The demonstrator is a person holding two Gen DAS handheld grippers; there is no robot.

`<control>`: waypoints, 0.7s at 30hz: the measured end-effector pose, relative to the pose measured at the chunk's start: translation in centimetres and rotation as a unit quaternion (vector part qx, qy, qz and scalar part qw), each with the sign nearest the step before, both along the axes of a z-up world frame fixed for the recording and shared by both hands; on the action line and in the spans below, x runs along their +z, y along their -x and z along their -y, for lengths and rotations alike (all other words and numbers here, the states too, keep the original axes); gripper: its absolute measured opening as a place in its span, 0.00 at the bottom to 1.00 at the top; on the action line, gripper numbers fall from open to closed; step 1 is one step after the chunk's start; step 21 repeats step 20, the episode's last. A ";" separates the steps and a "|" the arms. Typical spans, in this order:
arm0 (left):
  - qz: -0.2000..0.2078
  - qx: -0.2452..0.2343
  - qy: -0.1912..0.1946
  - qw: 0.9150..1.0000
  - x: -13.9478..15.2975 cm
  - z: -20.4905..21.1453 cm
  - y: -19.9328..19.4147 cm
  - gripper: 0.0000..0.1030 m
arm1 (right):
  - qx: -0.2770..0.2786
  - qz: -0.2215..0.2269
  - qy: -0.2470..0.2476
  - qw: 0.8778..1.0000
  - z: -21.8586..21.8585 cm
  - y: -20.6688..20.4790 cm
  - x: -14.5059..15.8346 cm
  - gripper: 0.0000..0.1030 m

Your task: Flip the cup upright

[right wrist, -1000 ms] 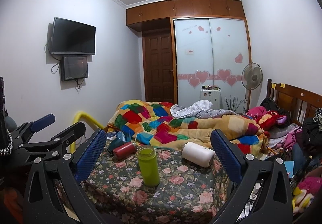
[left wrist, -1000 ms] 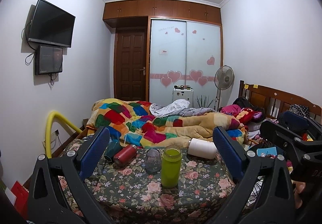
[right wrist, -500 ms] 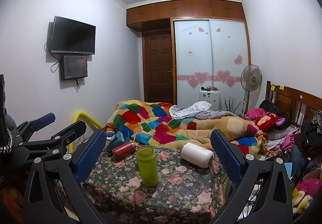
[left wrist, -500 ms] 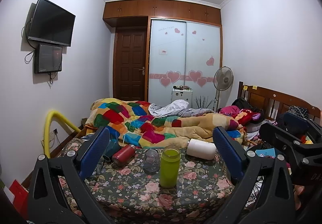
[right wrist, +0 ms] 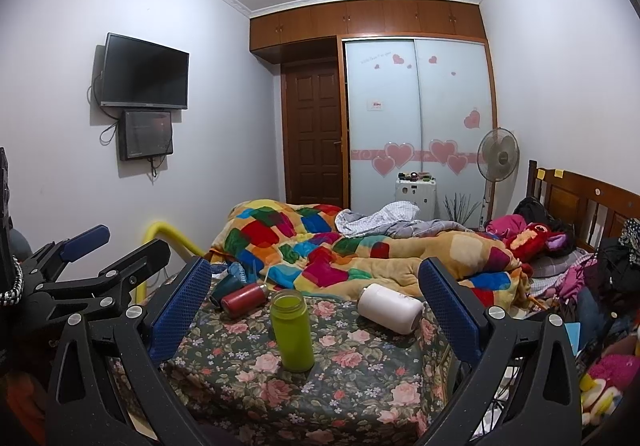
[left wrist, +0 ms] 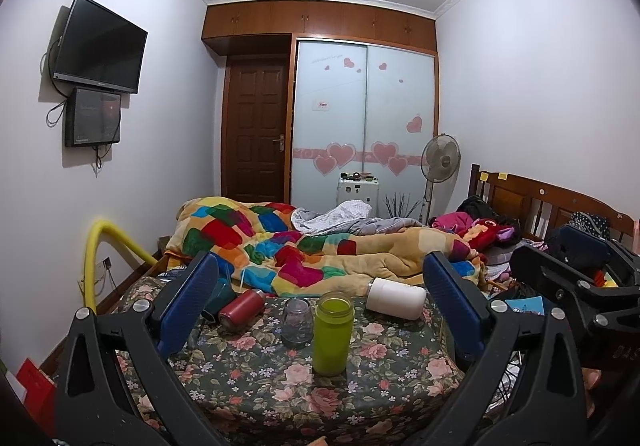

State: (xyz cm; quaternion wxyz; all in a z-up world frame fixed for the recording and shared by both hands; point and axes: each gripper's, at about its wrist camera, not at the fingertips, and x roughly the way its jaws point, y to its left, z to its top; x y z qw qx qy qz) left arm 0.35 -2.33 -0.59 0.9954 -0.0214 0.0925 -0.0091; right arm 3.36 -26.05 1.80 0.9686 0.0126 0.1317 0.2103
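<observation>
On a floral-cloth table [left wrist: 280, 378] stand an upright green cup [left wrist: 333, 329] and a clear glass [left wrist: 297, 322] behind it. A red cup [left wrist: 241, 308], a white cup [left wrist: 396, 298] and a dark teal cup [left wrist: 218, 296] lie on their sides at the far edge. In the right wrist view the green cup [right wrist: 291, 330] stands upright, and the red cup [right wrist: 244, 299], the white cup [right wrist: 390, 308] and the teal cup [right wrist: 224, 284] lie down. My left gripper [left wrist: 320, 302] is open and empty, short of the table. My right gripper [right wrist: 316, 302] is open and empty too.
A bed with a patchwork quilt [left wrist: 304, 246] lies right behind the table. A yellow pipe [left wrist: 96, 258] rises at the left. Clothes and bags [right wrist: 600, 286] pile up at the right. The other gripper shows at each view's edge [left wrist: 576, 286] [right wrist: 80, 278].
Both views have shifted only slightly; the table and cups sit a little lower and nearer. Both grippers stay open and nothing on the table has moved.
</observation>
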 end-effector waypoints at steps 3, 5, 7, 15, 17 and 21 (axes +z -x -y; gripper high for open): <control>-0.001 0.000 -0.002 1.000 0.0 0.1 0.0 1.00 | -0.001 0.001 0.000 1.000 0.0 -0.1 0.0 1.00; -0.002 0.000 -0.002 1.000 0.0 0.2 0.0 1.00 | -0.001 0.001 -0.001 1.000 0.2 -0.1 0.1 1.00; -0.005 0.000 -0.001 1.000 -0.1 0.2 -0.1 1.00 | -0.002 0.001 0.000 1.000 0.2 -0.1 0.0 1.00; -0.009 -0.005 0.001 1.000 -0.5 0.2 -0.4 1.00 | -0.007 -0.002 0.000 1.000 0.2 -0.4 0.2 1.00; -0.009 -0.006 0.000 1.000 -0.6 0.3 -0.5 1.00 | -0.008 -0.003 0.000 1.000 0.1 -0.5 0.1 1.00; -0.009 -0.005 0.000 1.000 -0.7 0.2 -0.5 1.00 | -0.009 -0.006 0.002 1.000 -0.2 -0.7 0.0 1.00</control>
